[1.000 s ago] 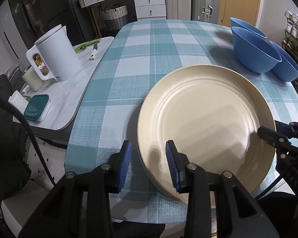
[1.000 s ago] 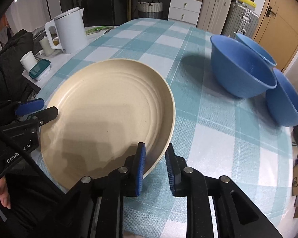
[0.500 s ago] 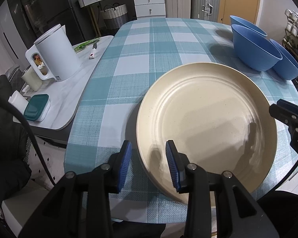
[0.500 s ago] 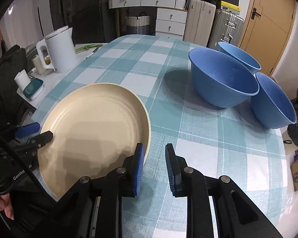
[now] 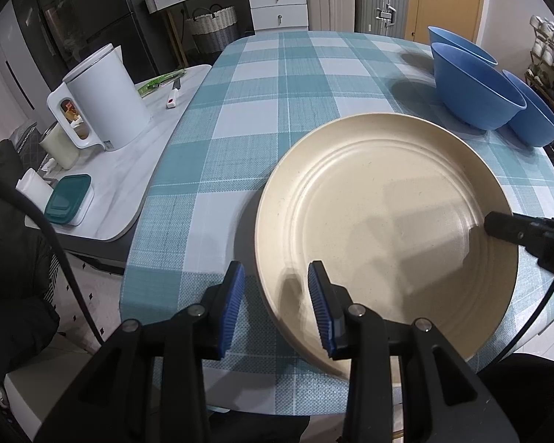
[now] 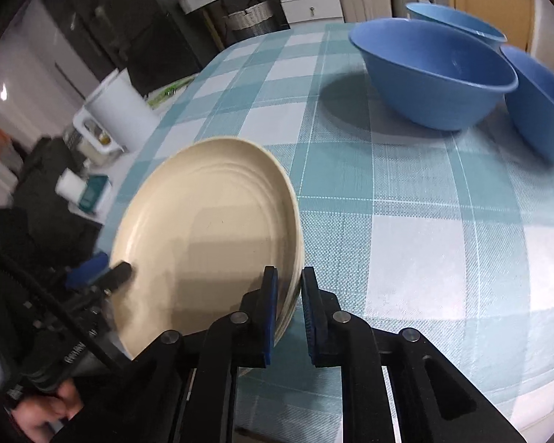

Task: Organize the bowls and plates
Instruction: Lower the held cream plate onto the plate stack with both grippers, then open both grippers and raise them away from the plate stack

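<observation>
A cream plate (image 5: 384,229) lies on the checked tablecloth (image 5: 277,85) at the near edge; in the right wrist view this plate (image 6: 210,221) shows more rims stacked beneath it. My right gripper (image 6: 288,284) is shut on its right rim and appears in the left wrist view as a dark finger (image 5: 498,223) on that rim. My left gripper (image 5: 277,280) is open and straddles the near-left rim, pads clear of it; the right wrist view shows the left gripper (image 6: 105,273) there too. Three blue bowls (image 5: 472,85) (image 6: 432,74) stand far right.
A white side table (image 5: 136,170) adjoins the left edge, carrying a white kettle (image 5: 107,99), a cup and a teal-lidded box (image 5: 68,199). A hand (image 6: 44,413) grips the left tool. Drawers, a basket and suitcases stand behind the table.
My right gripper swung away from the plate's right side, then came back onto its rim and closed on it, rolling as it went. The left gripper and plate stayed put.
</observation>
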`<action>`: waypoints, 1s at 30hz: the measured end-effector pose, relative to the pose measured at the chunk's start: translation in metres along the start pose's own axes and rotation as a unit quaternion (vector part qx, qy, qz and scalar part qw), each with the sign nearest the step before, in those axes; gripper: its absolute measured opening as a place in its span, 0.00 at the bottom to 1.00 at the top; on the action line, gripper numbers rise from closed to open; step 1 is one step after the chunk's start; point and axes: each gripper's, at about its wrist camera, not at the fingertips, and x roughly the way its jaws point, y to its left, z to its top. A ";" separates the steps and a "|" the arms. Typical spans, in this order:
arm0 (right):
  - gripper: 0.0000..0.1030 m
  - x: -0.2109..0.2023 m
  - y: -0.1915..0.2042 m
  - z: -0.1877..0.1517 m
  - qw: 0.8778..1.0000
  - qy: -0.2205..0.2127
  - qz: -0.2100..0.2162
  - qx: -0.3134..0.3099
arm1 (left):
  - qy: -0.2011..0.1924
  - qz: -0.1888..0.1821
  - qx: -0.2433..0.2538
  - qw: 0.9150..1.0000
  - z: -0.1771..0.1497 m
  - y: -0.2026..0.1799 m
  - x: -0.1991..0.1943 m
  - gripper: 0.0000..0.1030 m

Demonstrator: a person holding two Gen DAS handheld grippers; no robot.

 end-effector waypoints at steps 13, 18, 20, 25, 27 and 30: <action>0.12 0.006 0.018 -0.004 0.998 0.012 -0.032 -0.052 | 0.005 0.005 0.004 1.000 -0.001 -0.001 0.002 0.36; 0.13 0.010 0.032 -0.010 0.992 0.007 -0.075 -0.104 | 0.008 0.006 0.001 1.000 -0.001 -0.001 0.004 0.37; 0.14 0.009 0.029 -0.009 0.992 0.010 -0.070 -0.103 | 0.009 0.004 -0.001 1.000 -0.001 0.001 0.005 0.38; 0.16 -0.006 0.021 -0.005 0.993 -0.016 -0.072 -0.088 | 0.014 0.006 -0.001 1.000 -0.001 0.001 0.008 0.38; 0.22 -0.009 0.016 -0.003 0.994 -0.024 -0.069 -0.076 | 0.013 0.009 -0.001 1.000 -0.001 0.002 0.008 0.43; 0.25 -0.003 0.007 0.000 0.998 -0.009 -0.045 -0.047 | 0.011 0.009 -0.002 1.000 0.000 0.002 0.010 0.45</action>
